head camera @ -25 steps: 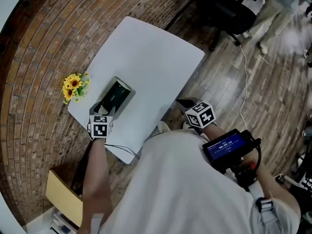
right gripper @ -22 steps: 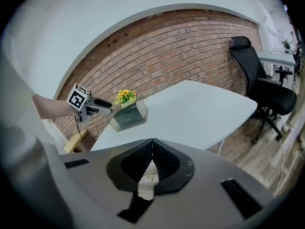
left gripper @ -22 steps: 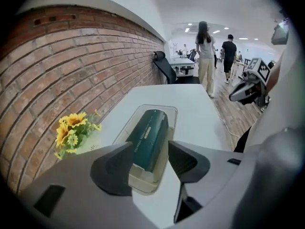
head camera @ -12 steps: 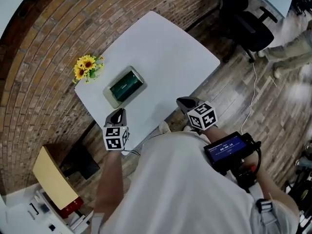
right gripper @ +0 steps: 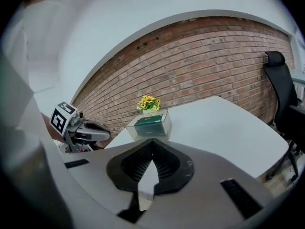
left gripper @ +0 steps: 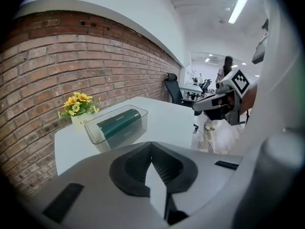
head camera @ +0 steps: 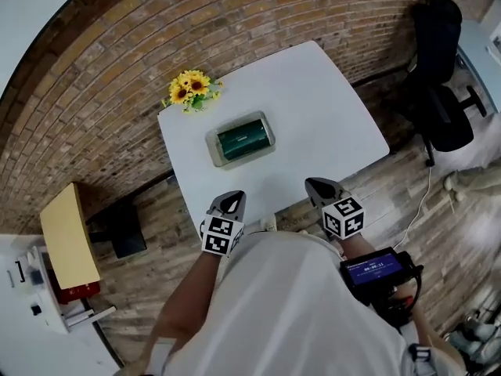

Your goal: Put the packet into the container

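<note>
A dark green packet (head camera: pixel 244 138) lies inside the clear container (head camera: pixel 212 142) on the white table (head camera: pixel 313 108). Nothing holds the packet. My left gripper (head camera: pixel 232 200) hangs at the table's near edge, well back from the container, shut with nothing between its jaws. My right gripper (head camera: pixel 317 185) sits off the near edge to the right, also shut and empty. In the left gripper view the packet (left gripper: pixel 119 122) shows through the container wall (left gripper: pixel 97 136), ahead and to the left. The right gripper view has the container (right gripper: pixel 164 120) straight ahead, far off.
A pot of yellow flowers (head camera: pixel 190 90) stands at the table's far corner, just behind the container. A black office chair (head camera: pixel 440 69) is off to the right. On the floor to the left are a tan box (head camera: pixel 66 233) and a black item (head camera: pixel 125 229). A brick wall runs behind.
My left gripper has drawn back from the container to the table's near edge and shut. The packet stays in the container. The head view has swung round; the right gripper barely moved.
</note>
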`<action>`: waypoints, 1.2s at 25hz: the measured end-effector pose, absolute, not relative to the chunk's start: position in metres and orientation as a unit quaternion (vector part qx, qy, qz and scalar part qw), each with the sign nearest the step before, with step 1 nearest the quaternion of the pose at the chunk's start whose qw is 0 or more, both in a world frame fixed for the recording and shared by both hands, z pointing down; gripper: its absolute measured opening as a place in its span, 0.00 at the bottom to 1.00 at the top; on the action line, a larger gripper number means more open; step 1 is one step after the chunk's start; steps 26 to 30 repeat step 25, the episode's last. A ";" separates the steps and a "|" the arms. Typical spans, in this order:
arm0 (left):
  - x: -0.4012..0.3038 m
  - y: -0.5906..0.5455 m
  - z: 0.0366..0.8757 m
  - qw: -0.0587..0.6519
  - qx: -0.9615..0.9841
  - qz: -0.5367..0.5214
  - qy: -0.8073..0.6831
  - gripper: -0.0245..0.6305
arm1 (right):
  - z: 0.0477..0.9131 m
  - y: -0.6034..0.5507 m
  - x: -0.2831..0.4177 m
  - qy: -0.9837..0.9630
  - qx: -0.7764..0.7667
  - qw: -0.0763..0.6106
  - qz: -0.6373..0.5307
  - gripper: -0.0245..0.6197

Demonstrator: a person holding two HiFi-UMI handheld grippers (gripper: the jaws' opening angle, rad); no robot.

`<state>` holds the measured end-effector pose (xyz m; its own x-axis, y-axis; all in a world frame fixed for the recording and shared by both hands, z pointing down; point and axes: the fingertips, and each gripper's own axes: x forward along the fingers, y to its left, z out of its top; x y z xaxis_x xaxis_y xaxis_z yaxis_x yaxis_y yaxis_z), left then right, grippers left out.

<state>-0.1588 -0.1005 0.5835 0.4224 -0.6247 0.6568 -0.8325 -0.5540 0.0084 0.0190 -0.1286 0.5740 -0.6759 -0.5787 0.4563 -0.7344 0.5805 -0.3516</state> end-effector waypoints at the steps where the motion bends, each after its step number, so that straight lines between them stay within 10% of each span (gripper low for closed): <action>1: -0.156 -0.097 0.584 0.176 0.827 0.299 -0.443 0.05 | 0.571 -0.128 0.016 -0.881 0.370 0.147 0.257 0.05; 30: -0.150 -0.103 0.591 0.207 0.832 0.264 -0.441 0.05 | 0.572 -0.129 0.011 -0.882 0.357 0.148 0.271 0.05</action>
